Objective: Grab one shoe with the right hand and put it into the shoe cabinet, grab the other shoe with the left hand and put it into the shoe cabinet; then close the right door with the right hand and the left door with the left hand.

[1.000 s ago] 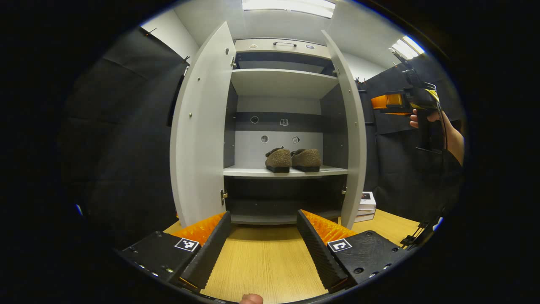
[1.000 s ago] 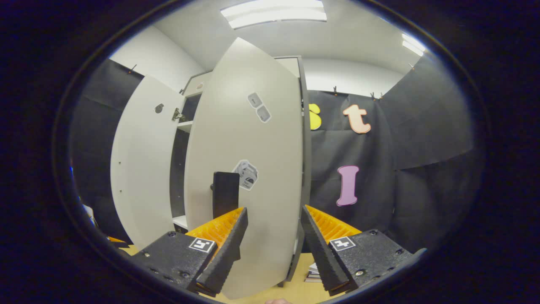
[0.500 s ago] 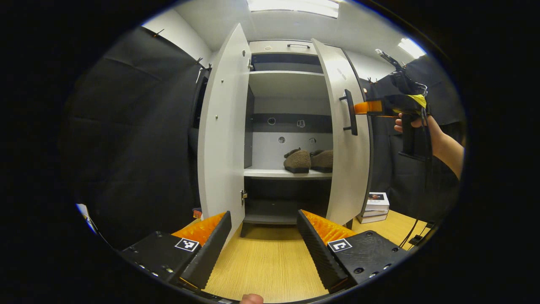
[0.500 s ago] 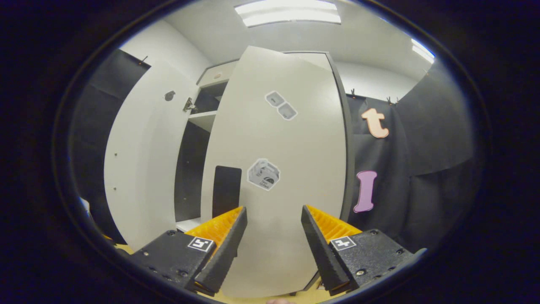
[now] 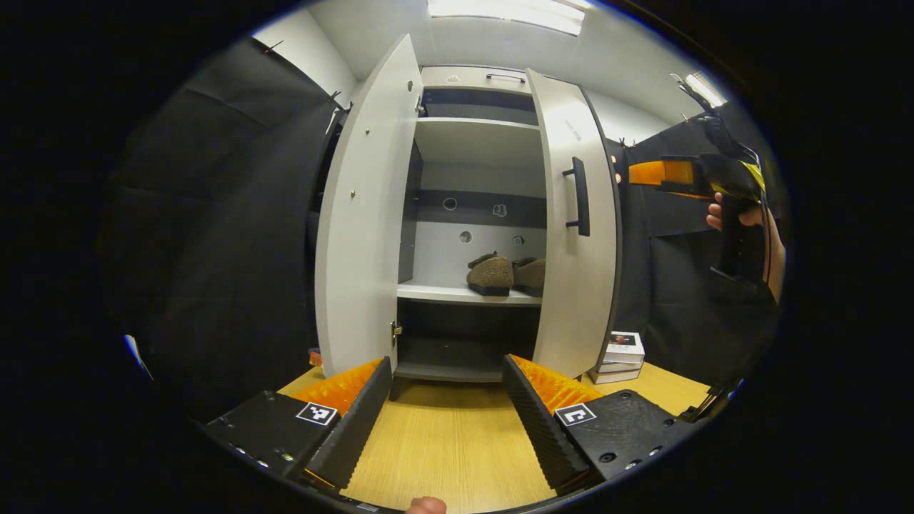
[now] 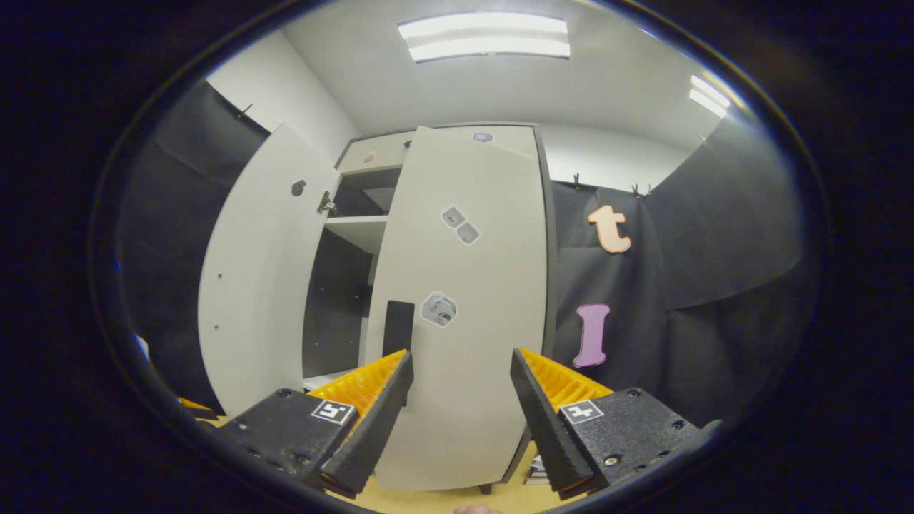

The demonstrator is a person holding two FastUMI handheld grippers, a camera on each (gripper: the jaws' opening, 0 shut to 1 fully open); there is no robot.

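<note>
Left gripper view: the left hand-held gripper (image 5: pixel 446 400) gapes wide over the table (image 5: pixel 450 450). At 12 o'clock, two shoes (image 5: pixel 491 274) stand heels outward on the shoe cabinet (image 5: pixel 475 139) shelf, the right door (image 5: pixel 575 235) half hiding one.

Right gripper view: the right hand-held gripper (image 6: pixel 460 396) is spread wide, empty, before the right door; the shoes are hidden.

There's a little stack of boxes (image 5: pixel 623 355) sitting on the wooden floor (image 5: pixel 450 442) by the black cloth wall (image 5: pixel 214 235), and bright ceiling light panels (image 6: pixel 485 36) glow overhead.
</note>
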